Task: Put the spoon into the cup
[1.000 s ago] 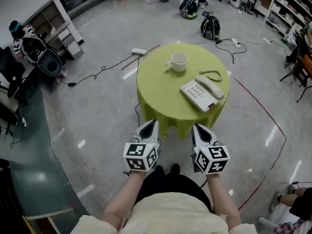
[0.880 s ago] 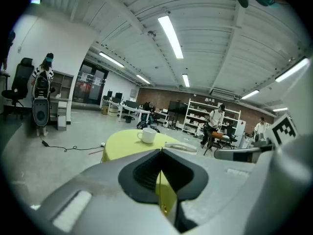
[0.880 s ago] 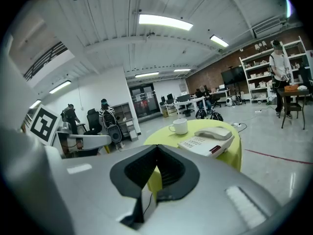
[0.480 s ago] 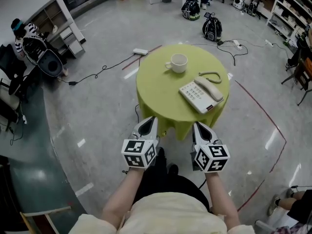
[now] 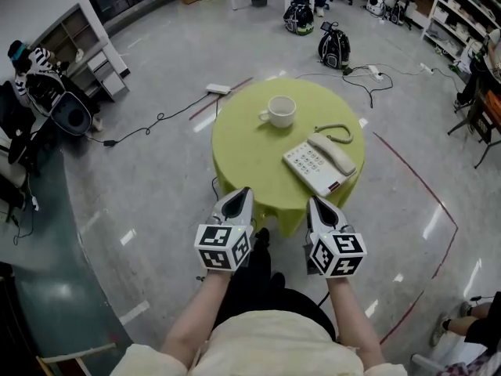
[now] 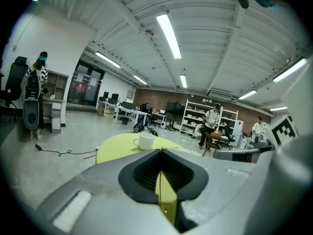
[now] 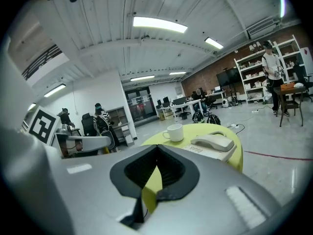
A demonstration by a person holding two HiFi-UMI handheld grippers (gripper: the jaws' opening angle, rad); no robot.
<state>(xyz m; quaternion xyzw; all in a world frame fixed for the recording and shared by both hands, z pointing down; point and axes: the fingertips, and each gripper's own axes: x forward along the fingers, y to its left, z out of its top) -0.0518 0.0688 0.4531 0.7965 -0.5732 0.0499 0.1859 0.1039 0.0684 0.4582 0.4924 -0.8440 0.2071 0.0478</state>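
Where the round table (image 5: 249,157) curves toward its far edge, the white cup (image 5: 280,110) stands upright on the yellow-green cloth, a little left of the middle. Its handle points to the left edge. It shows beyond the jaw tips in the left gripper view (image 6: 145,140) and again in the right gripper view (image 7: 174,132).

Toward the table's right edge lies a white telephone (image 5: 318,163), handset on its cradle, well apart from the cup. Its coiled cord (image 5: 335,134) rests between it and the far right edge. The right gripper view shows the telephone (image 7: 211,143) just right of the cup.

Both tools are held off the near edge, over the floor (image 5: 156,178), pointing at the table. The left gripper (image 5: 246,192) is at the near left edge, its jaws pressed together with nothing between them (image 6: 160,152). The right gripper (image 5: 313,200) is just beside the near edge, its jaw tips meeting, likewise empty (image 7: 156,147).

On the floor beyond the far edge stand two backpacks (image 5: 334,45). A dark cable (image 5: 149,122) trails to the left and a red line (image 5: 423,186) curves past the right side.
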